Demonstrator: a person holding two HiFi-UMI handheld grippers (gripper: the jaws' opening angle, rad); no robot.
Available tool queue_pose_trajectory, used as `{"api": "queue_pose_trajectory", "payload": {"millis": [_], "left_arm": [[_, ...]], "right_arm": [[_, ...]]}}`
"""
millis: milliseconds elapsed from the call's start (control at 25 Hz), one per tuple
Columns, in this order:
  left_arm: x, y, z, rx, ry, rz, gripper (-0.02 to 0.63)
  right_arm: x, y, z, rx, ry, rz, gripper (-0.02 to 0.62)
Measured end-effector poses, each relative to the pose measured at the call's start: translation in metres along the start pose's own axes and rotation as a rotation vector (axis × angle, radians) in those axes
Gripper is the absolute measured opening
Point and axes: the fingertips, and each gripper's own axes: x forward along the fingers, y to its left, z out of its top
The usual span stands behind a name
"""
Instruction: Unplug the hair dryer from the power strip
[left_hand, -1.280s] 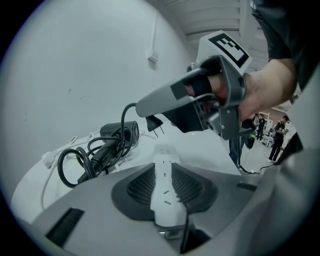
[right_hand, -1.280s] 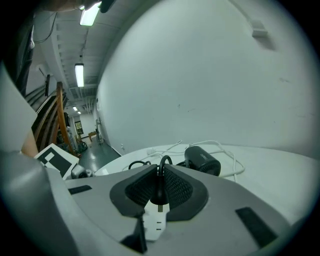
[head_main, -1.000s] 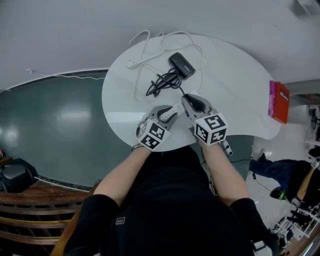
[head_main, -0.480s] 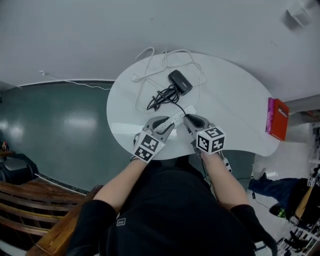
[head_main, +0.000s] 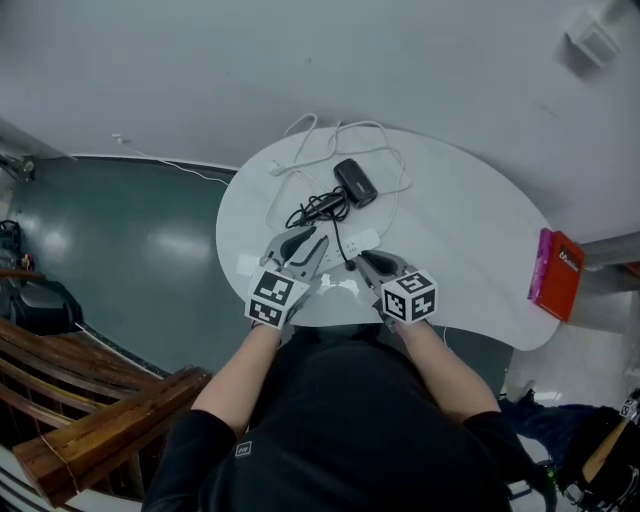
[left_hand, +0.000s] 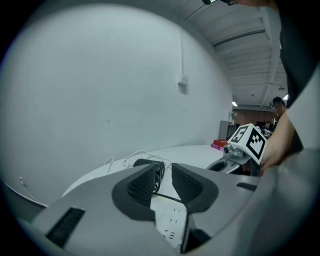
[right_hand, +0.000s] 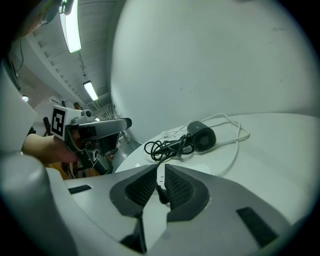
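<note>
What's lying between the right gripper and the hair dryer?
In the right gripper view, the power strip, then the coiled black cord, lie between the right gripper, shut on the plug, and the hair dryer.

i hold the grey two-jaw left gripper (head_main: 305, 242) tilted slightly downward. its jaws stand apart and have just been closing a little, with nothing pressed between the pads. the grey right gripper (head_main: 360, 263) also tilts down, clamped on a small black plug (right_hand: 161, 194). my bare forearms (head_main: 235, 372) reach forward side by side.
</note>
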Motion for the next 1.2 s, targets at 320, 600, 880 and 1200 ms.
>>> {"api": "queue_pose_trajectory", "payload": {"millis": [320,600,880,1200], "left_arm": [[0.0,-0.016,0.04,0.005,-0.066,0.116,0.101],[-0.004,-0.03,0.077,-0.013,-0.124,0.144,0.092],[-0.017,-0.018,0.103,0.005,-0.112,0.139,0.075],[-0.027,0.005,0.155,0.052,-0.179,0.084,0.064]], "right_arm": [[-0.061,-0.046,0.056,-0.086,-0.088,-0.009,0.061],[-0.111,-0.054,0.125,-0.22,-0.192,-0.039,0.061],[-0.14,-0.026,0.174,-0.293,-0.275,-0.074,0.055],[-0.169,-0.007,0.235,-0.306,-0.45,-0.175,0.044]]}}
